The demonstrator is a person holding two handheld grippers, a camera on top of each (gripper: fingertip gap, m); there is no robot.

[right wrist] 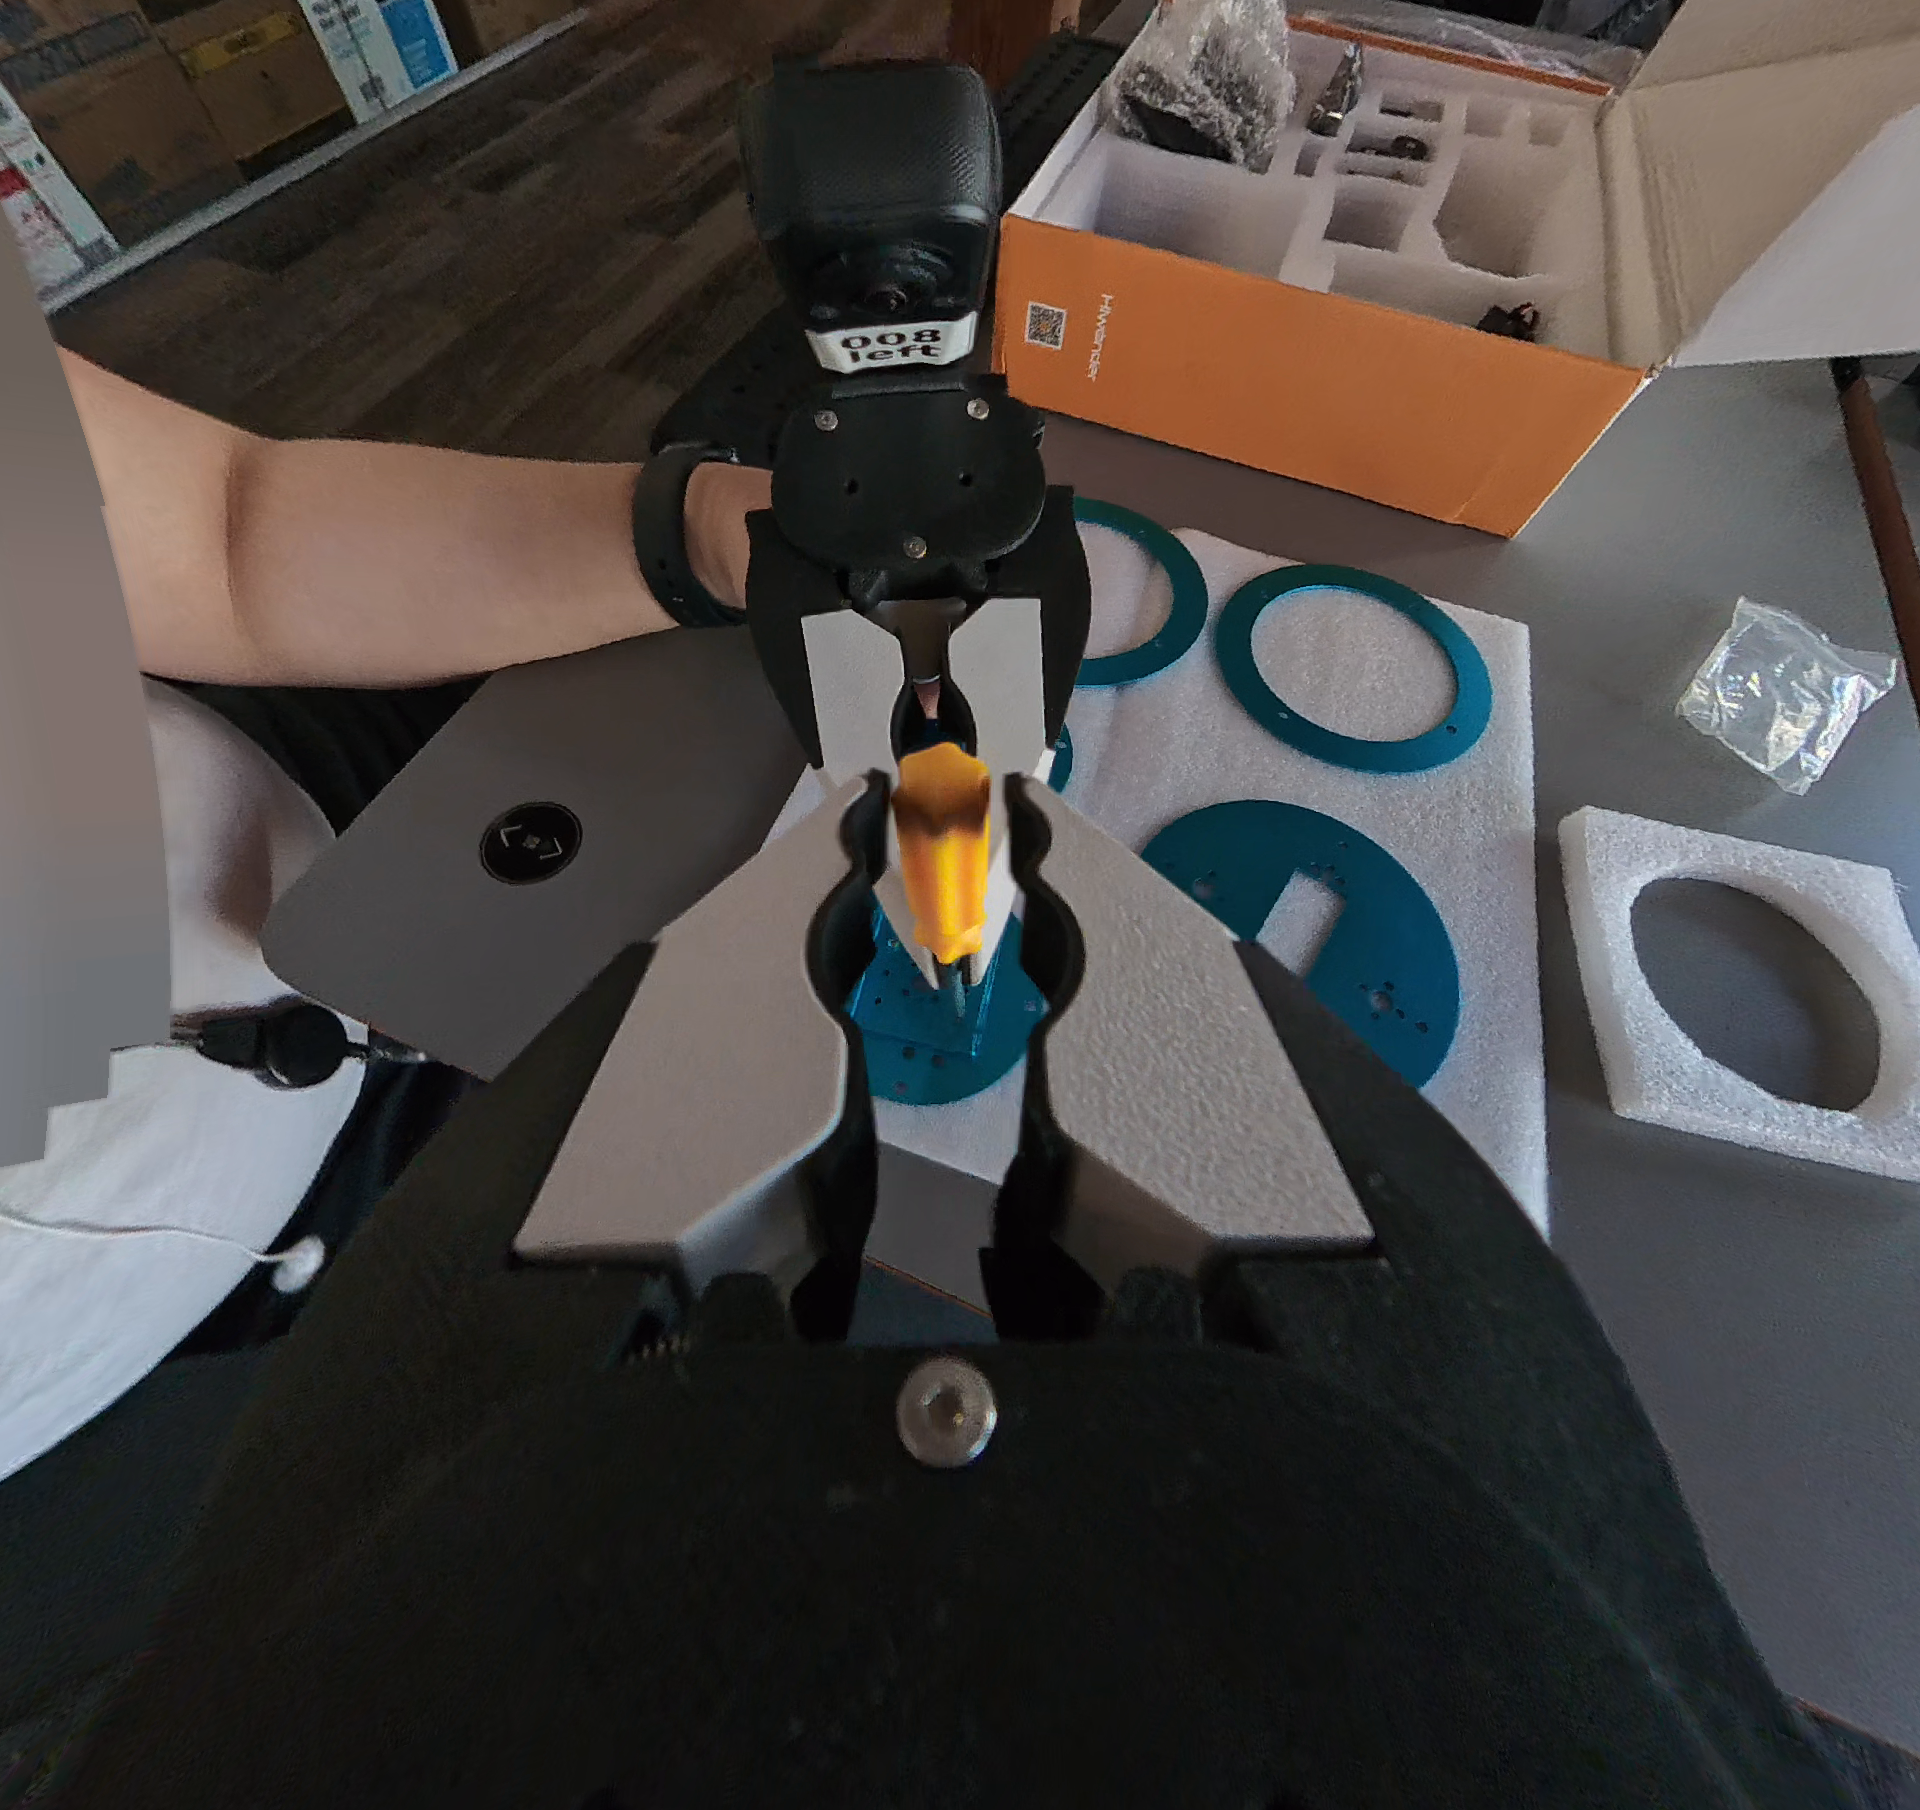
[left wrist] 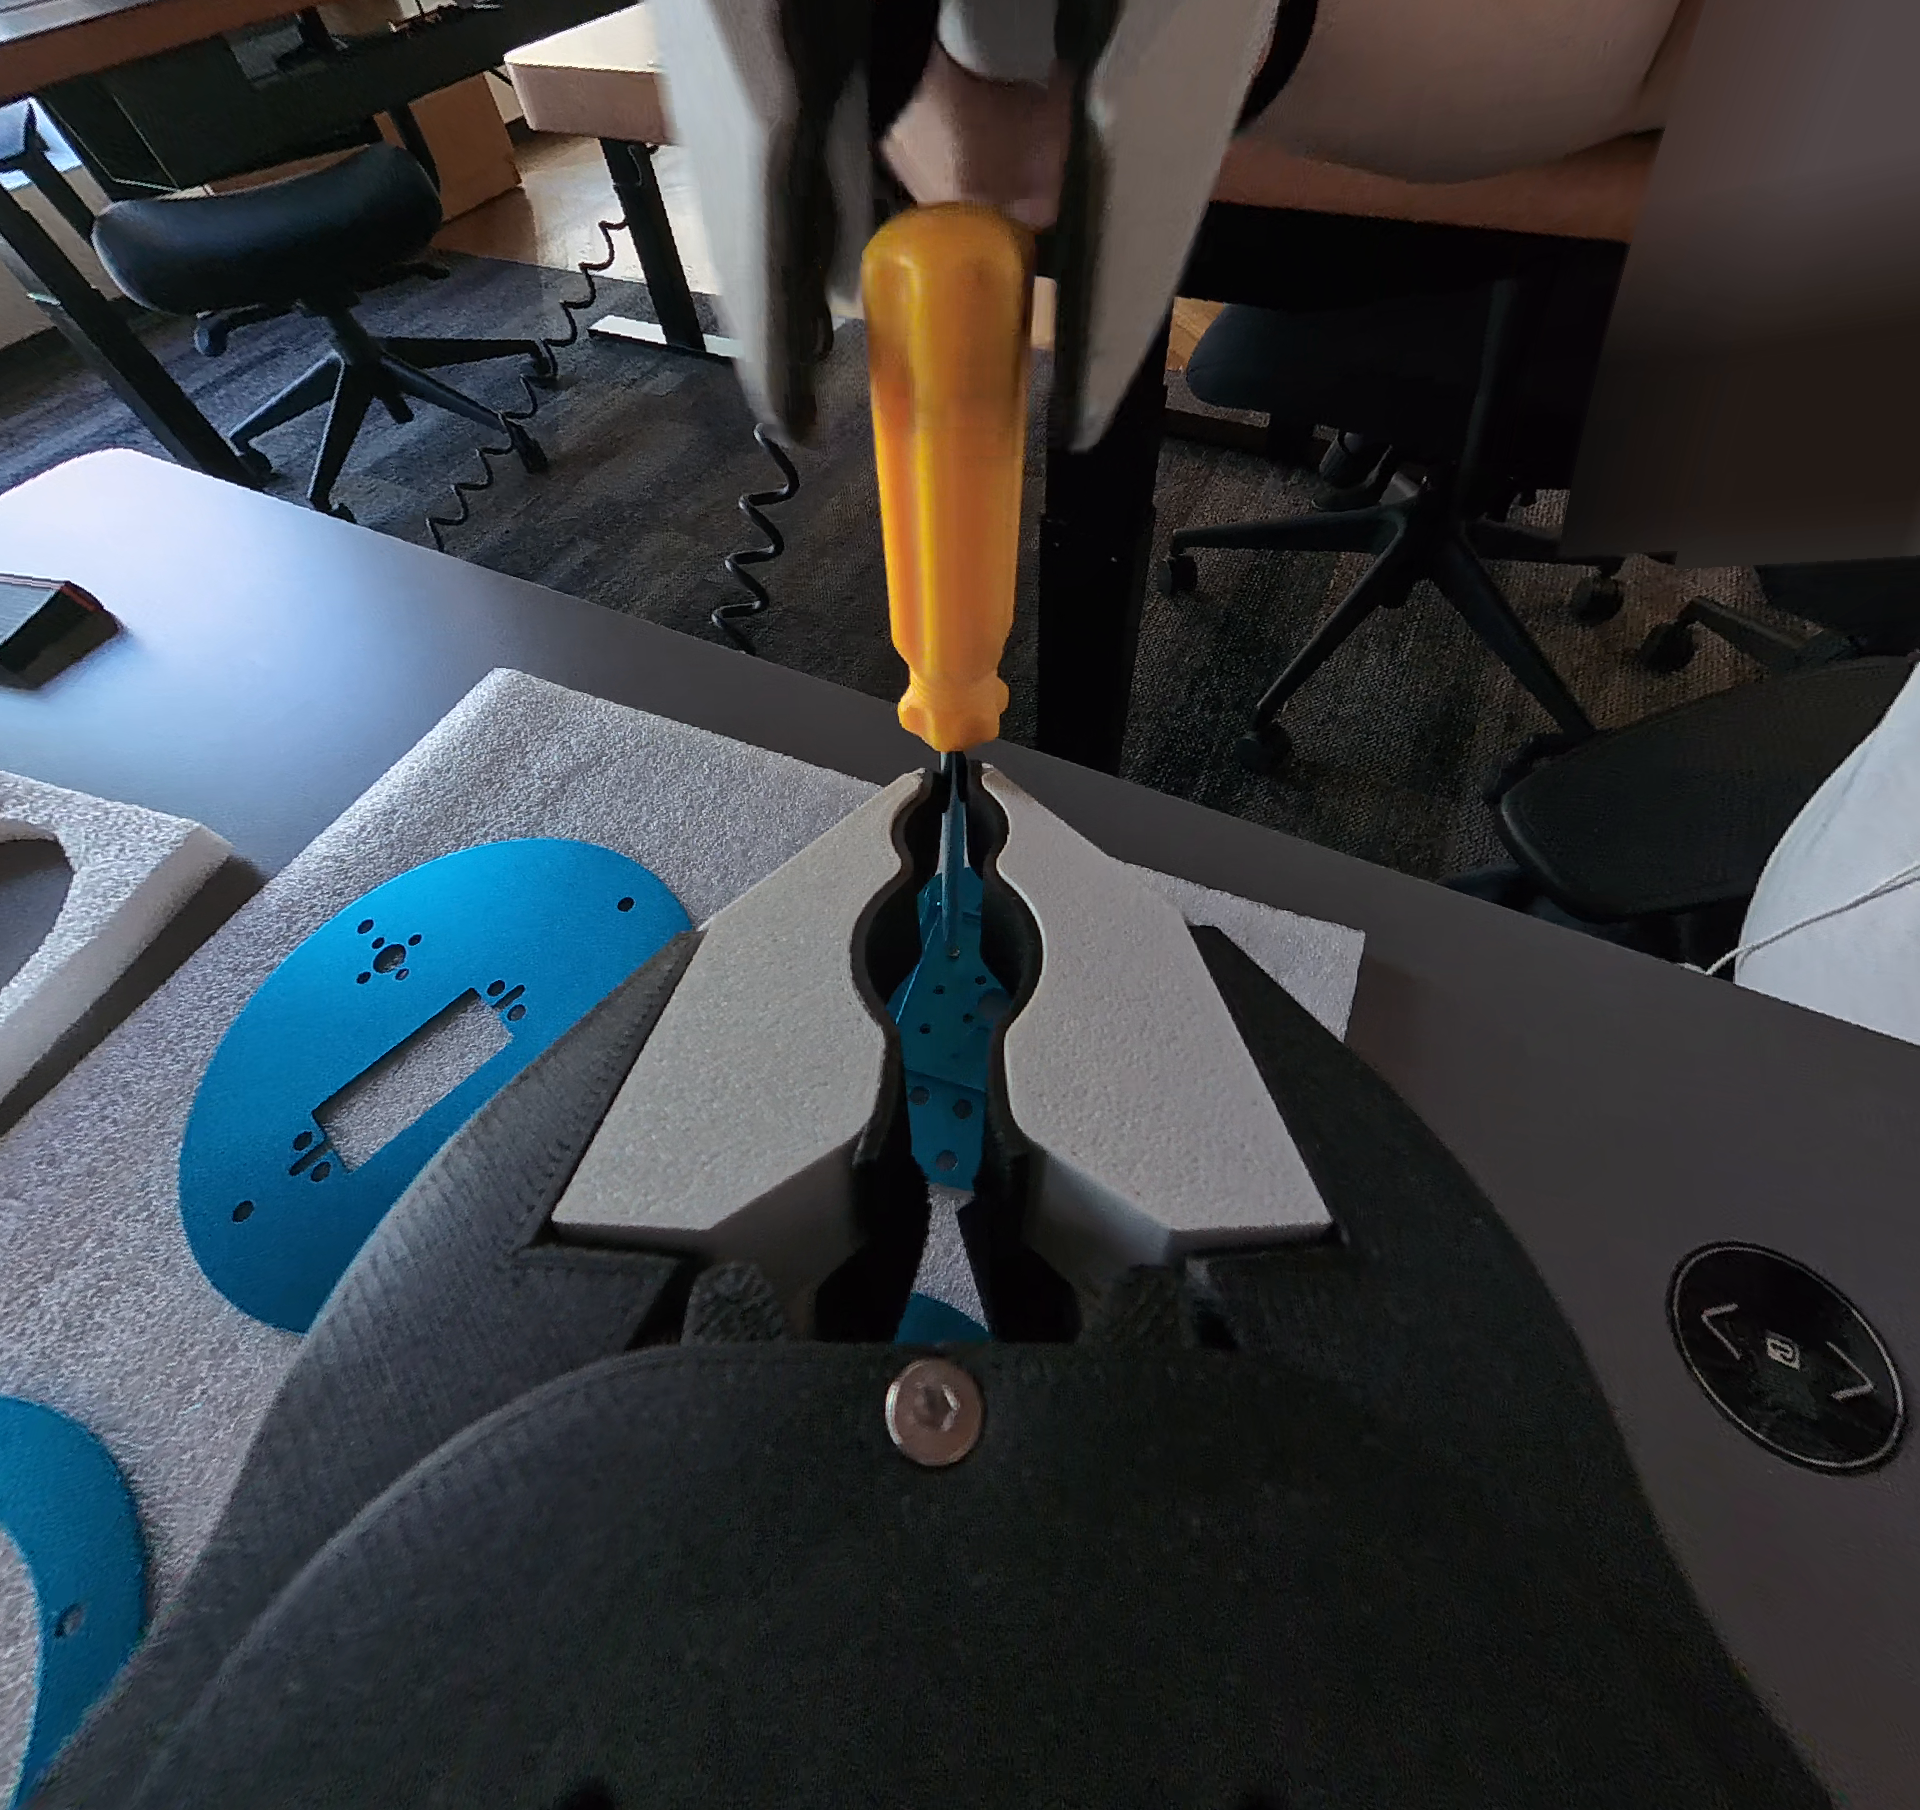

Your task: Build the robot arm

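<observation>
My left gripper [left wrist: 951, 784] is shut on a small blue perforated bracket [left wrist: 951, 1043] and holds it down on a blue disc [right wrist: 925, 1074] on the white foam sheet [right wrist: 1351, 773]. My right gripper [right wrist: 940, 794] is shut on the orange handle of a screwdriver [right wrist: 940, 877], which stands nearly upright. Its thin shaft runs down between the left fingertips onto the bracket [right wrist: 904, 1007]. In the left wrist view the screwdriver [left wrist: 945, 472] rises above my fingers, with the right gripper [left wrist: 945, 425] blurred around its top. In the right wrist view the left gripper [right wrist: 954, 971] faces me.
A blue plate with a rectangular slot [right wrist: 1320, 939] and two blue rings [right wrist: 1242, 664] lie on the foam. An open orange box [right wrist: 1299, 389] stands behind. A foam piece with an oval hole [right wrist: 1621, 1064] and a plastic bag [right wrist: 1777, 690] lie right. The table edge is close. My right fingertips sit around 7 centimetres from my left ones.
</observation>
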